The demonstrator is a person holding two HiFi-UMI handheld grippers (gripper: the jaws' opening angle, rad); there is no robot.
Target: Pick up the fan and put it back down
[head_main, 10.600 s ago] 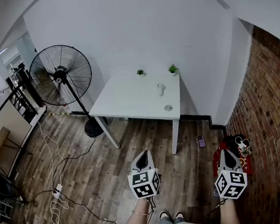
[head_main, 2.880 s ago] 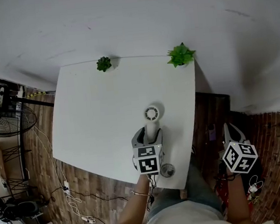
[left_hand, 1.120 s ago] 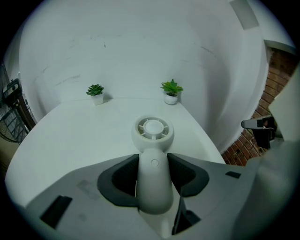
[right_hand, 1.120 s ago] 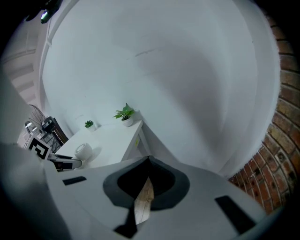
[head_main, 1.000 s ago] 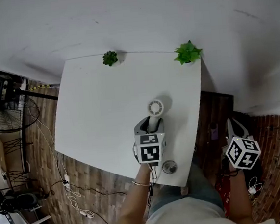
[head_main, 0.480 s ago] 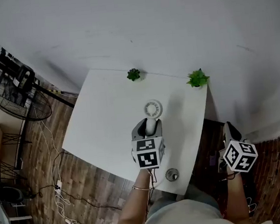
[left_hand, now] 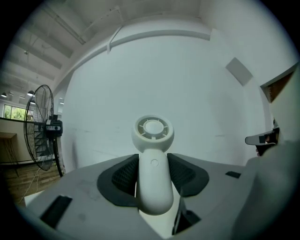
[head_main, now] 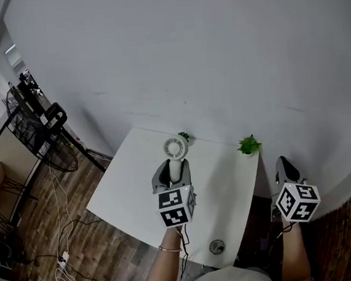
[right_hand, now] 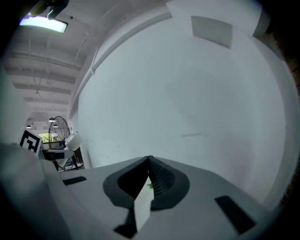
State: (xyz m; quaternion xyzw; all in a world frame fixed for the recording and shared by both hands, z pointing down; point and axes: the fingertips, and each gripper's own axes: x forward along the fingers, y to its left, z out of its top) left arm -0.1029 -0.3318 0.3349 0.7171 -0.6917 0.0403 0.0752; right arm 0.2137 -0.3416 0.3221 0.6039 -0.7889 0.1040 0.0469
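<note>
A small white hand-held fan [head_main: 176,149] with a round head and a thick handle is lifted well above the white table [head_main: 130,184]. My left gripper [head_main: 173,175] is shut on its handle. In the left gripper view the fan [left_hand: 153,159] stands upright between the two dark pads, its round head above them against the white wall. My right gripper [head_main: 284,171] hangs off the table's right side, shut with nothing in it; in the right gripper view its jaws [right_hand: 149,176] meet at the tips.
Two small potted plants [head_main: 248,144] stand at the table's far edge by the wall. A round grey disc [head_main: 217,247] lies near the table's front edge. A big black pedestal fan [head_main: 40,143] stands on the wooden floor at the left, with cables nearby.
My left gripper has risen with the small fan in it, up and away from the table top. The head view has tilted up toward the wall. The right gripper keeps its place.
</note>
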